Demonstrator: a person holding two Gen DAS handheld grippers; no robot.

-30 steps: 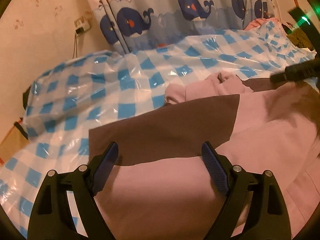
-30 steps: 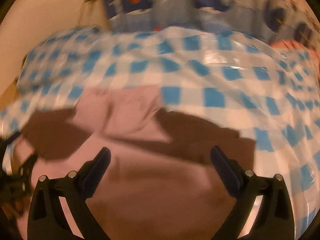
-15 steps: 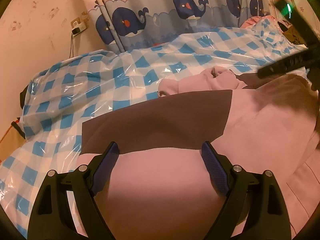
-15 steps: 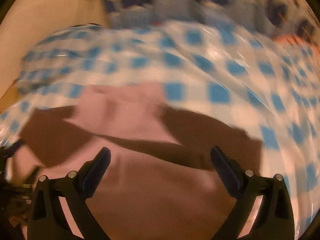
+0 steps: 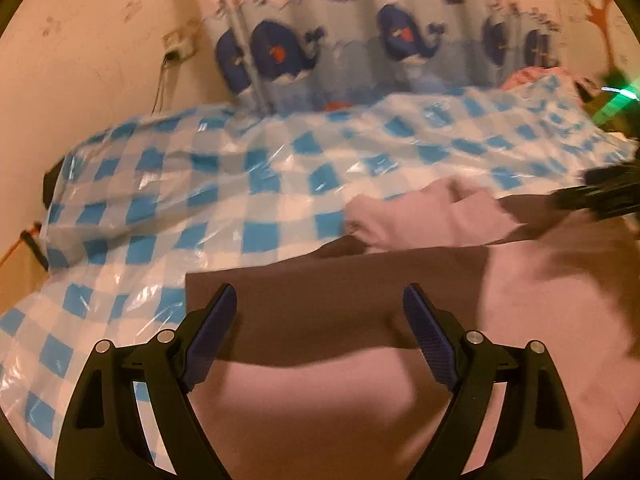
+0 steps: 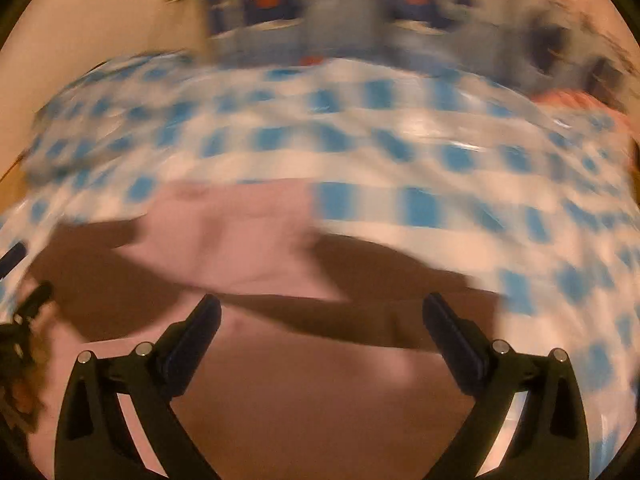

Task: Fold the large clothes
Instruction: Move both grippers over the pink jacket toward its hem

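1. We see the left gripper (image 5: pixel 318 314) with jaws spread, nothing between them, over the pink-and-brown garment (image 5: pixel 320 400).
2. Right gripper (image 6: pixel 320 320): jaws spread, empty; view blurred.
3. The garment lies flat on the blue-checked plastic sheet (image 5: pixel 200 200), filling 3 to 9 o'clock below.
4. Whale curtain (image 5: pixel 360 52) at 12 o'clock.

The left gripper (image 5: pixel 318 312) has dropped closer over the pink garment (image 5: pixel 320 412), whose brown panel (image 5: pixel 340 296) now sits between its fingers.
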